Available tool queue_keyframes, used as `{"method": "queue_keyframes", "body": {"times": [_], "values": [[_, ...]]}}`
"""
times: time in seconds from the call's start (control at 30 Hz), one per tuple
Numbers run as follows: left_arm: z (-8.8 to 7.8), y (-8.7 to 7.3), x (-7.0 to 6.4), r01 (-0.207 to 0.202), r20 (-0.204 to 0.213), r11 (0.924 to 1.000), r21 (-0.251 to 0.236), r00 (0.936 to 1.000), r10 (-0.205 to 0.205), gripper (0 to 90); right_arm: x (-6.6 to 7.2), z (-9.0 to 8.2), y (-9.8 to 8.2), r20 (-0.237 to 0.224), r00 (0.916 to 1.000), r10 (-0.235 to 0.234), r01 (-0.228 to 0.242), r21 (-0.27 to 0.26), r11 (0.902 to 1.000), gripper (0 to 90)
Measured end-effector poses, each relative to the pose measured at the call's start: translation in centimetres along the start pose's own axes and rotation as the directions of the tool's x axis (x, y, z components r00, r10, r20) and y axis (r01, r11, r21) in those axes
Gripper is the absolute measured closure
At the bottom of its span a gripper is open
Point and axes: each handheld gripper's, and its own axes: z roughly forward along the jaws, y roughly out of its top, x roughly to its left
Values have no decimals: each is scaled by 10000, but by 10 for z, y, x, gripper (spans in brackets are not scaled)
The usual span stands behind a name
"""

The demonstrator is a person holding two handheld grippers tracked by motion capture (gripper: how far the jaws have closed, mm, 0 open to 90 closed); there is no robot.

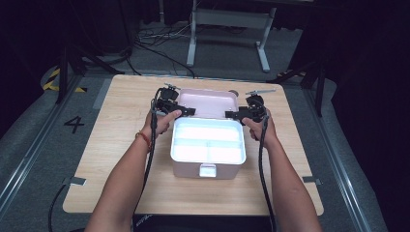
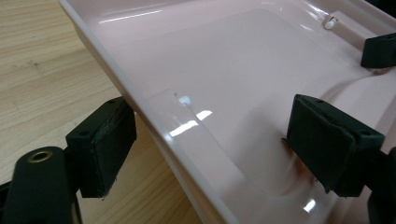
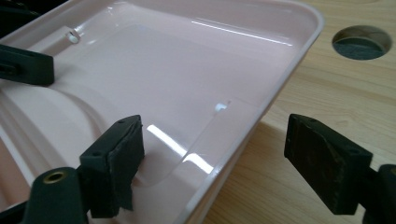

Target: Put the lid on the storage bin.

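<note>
Pale pink plastic, glossy under the lamp: the box (image 1: 208,150) sits mid-table (image 1: 121,145) with its lid (image 1: 209,102) folded back flat behind it. Each gripper straddles a side rim of that lid, the left gripper (image 2: 210,140) and right gripper (image 3: 215,154) both with jaws apart, pads clear of the rim. The opening step looks finished and the hands appear to be letting go; next comes a clean withdrawal. Inside, the white tray's (image 1: 208,142) compartments are glare-washed, contents unclear.
</note>
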Motion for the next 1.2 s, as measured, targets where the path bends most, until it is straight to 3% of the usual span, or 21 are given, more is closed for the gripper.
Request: {"method": "queue_keyframes", "body": {"times": [0.03,0.13,0.3,0.47,0.6,0.77,0.93,1.0,1.07,1.1,1.13,1.2], "values": [[2,0,2,186,221,9998,1,9996,-186,165,0,2,0,-103,9999,85,-85,-18,10000,208],[2,-1,4,149,543,9999,-44,9984,-147,177,1,7,0,-578,9979,290,-290,9,9996,218],[0,3,1,-51,556,9999,-110,9984,57,191,3,9,2,-940,9947,408,-418,-91,9991,263],[-6,11,-8,-425,380,9985,-352,9983,439,230,9,3,7,-626,9980,41,-84,-685,9976,254],[-18,16,-12,-632,448,9948,-797,9968,669,232,11,-9,11,-726,9971,-238,143,-1284,9916,269],[-41,22,-21,-1192,363,9849,-1257,9915,1246,240,20,-29,16,-477,9947,-913,809,-1883,9788,304],[-62,21,-32,-1685,388,9714,-1675,9834,1772,256,31,-55,19,-383,9847,-1702,1571,-2295,9605,314],[-71,19,-36,-1803,211,9639,-1961,9819,1880,253,35,-64,20,-501,9811,-1867,1692,-2442,9548,317],[-81,16,-37,-1825,351,9559,-2302,9801,1956,262,39,-71,19,-471,9750,-2170,1997,-2415,9496,327],[-81,16,-37,-1825,351,9559,-2302,9801,1956,276,41,-75,17,-495,9715,-2317,2126,-2493,9448,328],[-89,11,-42,-2081,364,9446,-2537,9738,2243,286,44,-79,15,-496,9674,-2483,2279,-2565,9393,337],[-92,9,-45,-2214,342,9408,-2565,9707,2378,285,45,-81,14,-522,9660,-2532,2315,-2613,9371,341]]}}
